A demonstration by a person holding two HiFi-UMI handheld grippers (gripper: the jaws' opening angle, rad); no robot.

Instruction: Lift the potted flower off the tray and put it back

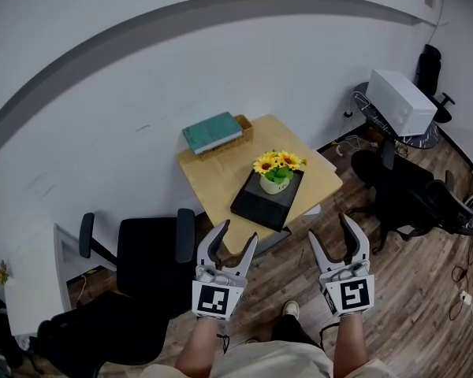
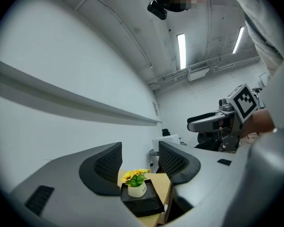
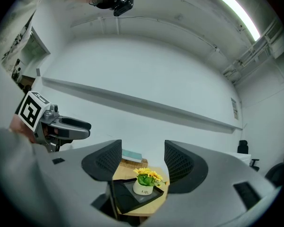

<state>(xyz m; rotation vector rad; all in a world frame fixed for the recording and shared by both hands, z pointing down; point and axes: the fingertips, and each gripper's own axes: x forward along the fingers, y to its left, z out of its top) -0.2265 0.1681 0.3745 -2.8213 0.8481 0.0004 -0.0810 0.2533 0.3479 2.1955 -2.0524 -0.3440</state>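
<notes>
Left tool (image 1: 236,233) and right tool (image 1: 331,228) both spread, empty, well short of the pot (image 1: 274,183) upright on the tray (image 1: 254,204) on the surface (image 1: 213,173); a high or off-centre pinch could tip it.

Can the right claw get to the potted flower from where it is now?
Probably yes, once it moves in. The right claw is open and short of the table, and nothing stands between it and the potted flower, which sits upright at the far end of the tray.
</notes>
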